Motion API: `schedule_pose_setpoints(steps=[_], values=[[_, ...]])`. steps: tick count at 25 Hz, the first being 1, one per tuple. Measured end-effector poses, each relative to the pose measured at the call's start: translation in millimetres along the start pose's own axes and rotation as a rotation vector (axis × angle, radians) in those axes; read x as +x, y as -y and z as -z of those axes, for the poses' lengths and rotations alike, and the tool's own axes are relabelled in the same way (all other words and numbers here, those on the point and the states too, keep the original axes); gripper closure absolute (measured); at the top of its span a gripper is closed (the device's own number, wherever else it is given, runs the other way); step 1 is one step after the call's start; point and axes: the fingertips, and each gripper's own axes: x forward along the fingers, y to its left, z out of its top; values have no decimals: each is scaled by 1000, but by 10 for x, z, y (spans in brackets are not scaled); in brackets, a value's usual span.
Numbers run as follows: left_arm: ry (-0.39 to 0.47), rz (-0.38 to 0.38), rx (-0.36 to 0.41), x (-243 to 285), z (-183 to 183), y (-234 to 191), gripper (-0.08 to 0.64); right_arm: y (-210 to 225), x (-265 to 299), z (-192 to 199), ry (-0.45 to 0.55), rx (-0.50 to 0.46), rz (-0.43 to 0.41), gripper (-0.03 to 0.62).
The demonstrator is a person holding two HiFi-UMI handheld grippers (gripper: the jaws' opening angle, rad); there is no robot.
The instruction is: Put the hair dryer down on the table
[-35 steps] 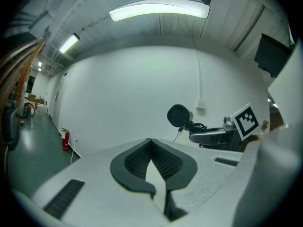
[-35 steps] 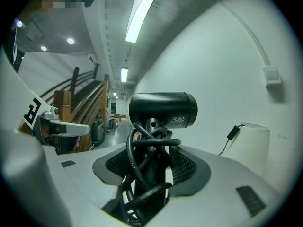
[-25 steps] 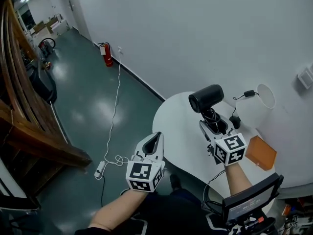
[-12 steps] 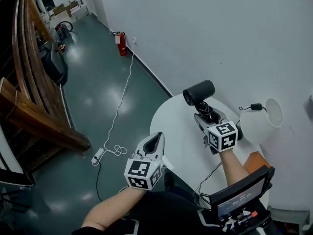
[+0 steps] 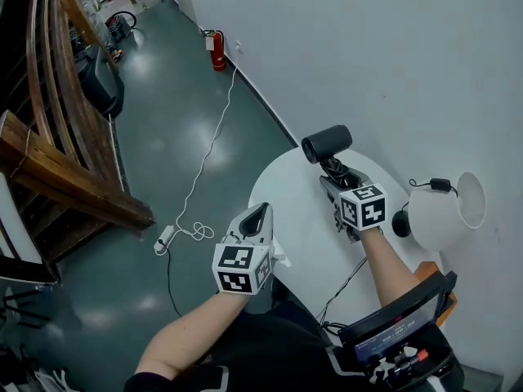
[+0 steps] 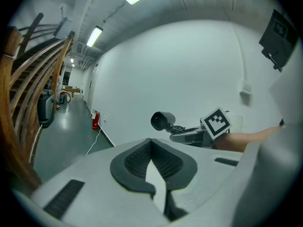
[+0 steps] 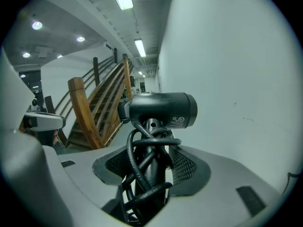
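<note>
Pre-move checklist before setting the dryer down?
1. Grip: the right hand-held gripper has its jaws closed on the handle of the hair dryer. ok.
2. Landing spot: the table is bare beside the gripper. ok.
3. Clutter: the white lamp sits on the table off to the right side, apart from the dryer. ok.
4. Left hand-held gripper: shut, nothing between its jaws, near the table's left edge, apart from the dryer. ok.
5. Cord: its loops are coiled round the handle between the jaws and might snag on release. cannot tell.
6. Gap between dryer and tabletop: cannot tell.
</note>
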Motion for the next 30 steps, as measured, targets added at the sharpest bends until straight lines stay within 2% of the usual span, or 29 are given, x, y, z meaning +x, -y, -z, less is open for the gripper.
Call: schedule_pose_setpoints(steps=[9,14,22,30], values=[[-82,-54,-19,262,175,-147,555,159,575,290,-106,-8,-38,347],[-100,-47,-84,357,272,-247,554,232,847,440,-154,5,-46,347],[-128,-72,-58,385,334,-361,554,309,1245,726,-236,22,-51,347],[-148,-108,-72,409,423,-449,554,309,1513,890,-279,26,-63,347]])
